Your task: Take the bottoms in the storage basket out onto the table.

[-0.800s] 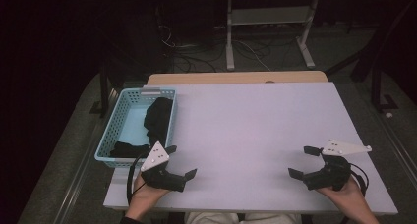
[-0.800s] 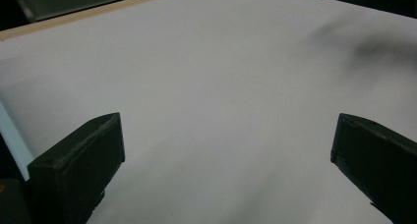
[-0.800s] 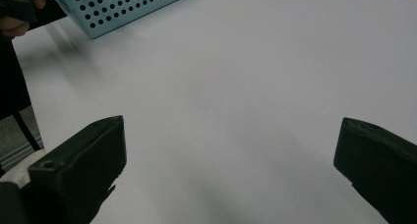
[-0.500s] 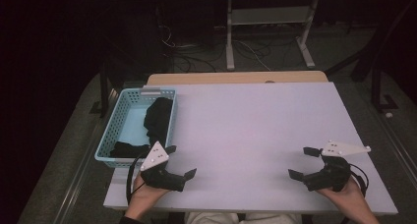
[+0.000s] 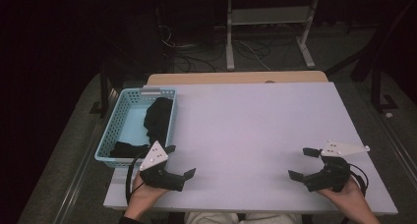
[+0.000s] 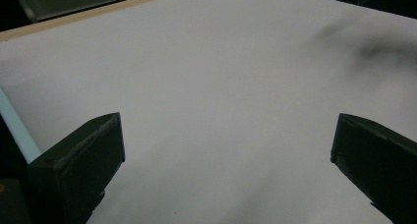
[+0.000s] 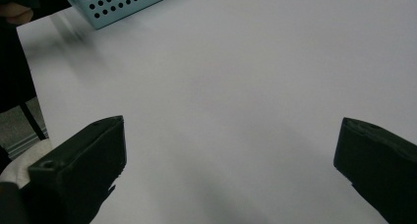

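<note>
Where the high view looks down, the left gripper point(image 5: 180, 161) and right gripper point(image 5: 303, 163) are held jaws apart over the white table point(image 5: 255, 121); black cloth point(image 5: 158, 117) is seen inside a blue basket point(image 5: 114, 130). Bare tabletop is framed between spread jaws in the left gripper view. The basket's corner is caught far off in the right gripper view.

White table point(image 5: 255, 130) w/ a tan strip along its far edge. Light-blue perforated basket point(image 5: 114, 135) sits at the table's left edge, nearer the far-left corner, overhanging a bit; dark cloth point(image 5: 158, 117) inside. Rest of the top is bare white.
</note>
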